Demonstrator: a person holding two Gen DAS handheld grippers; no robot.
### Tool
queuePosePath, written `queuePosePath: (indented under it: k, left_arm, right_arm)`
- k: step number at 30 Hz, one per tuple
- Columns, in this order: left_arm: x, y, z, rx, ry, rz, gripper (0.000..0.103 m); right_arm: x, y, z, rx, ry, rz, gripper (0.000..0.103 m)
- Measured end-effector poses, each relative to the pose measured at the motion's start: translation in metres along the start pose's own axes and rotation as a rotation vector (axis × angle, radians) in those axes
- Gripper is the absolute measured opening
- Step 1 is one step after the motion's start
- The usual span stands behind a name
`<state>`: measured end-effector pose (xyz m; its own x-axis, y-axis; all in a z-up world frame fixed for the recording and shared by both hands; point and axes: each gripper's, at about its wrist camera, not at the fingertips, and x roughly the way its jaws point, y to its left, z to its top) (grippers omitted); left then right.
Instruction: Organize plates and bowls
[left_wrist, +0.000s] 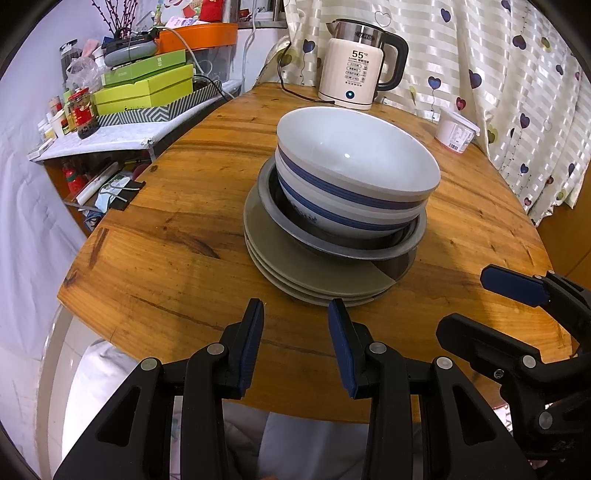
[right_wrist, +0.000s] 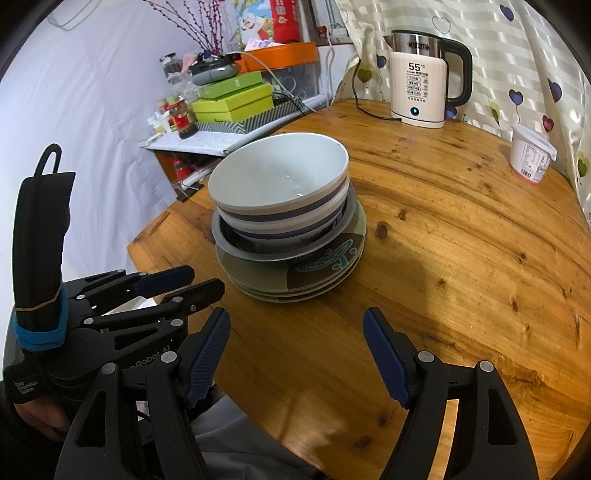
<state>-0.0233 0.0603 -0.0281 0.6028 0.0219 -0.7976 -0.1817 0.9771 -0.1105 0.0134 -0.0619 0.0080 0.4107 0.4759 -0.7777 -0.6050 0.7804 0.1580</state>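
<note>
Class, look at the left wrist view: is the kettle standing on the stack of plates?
No: the kettle stands on the table behind the stacked plates.

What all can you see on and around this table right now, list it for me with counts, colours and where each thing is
Bowls: two, white with blue bands, nested atop the stack.
Metal basin: one, grey, under the bowls.
Plates: about three, grey-green, stack bottom, table middle.
Table: one, wooden.
Kettle: one, cream and black, far edge.
Tub: one, white, far right.
Boxes: green, side shelf, left.
Curtain: cream, heart pattern, behind.
Left claw: open, empty, near edge.
Right claw: open wider, empty.
</note>
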Motion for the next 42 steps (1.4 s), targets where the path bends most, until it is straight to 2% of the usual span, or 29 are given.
queuePosePath:
  k: [42]
  left_arm:
    - [-0.0009, -0.0017, -0.0002, 0.006, 0.001, 0.005, 0.038]
  right_arm:
    - [-0.0005, -0.0006, -0.0025, 0.008, -0.001, 0.0, 0.077]
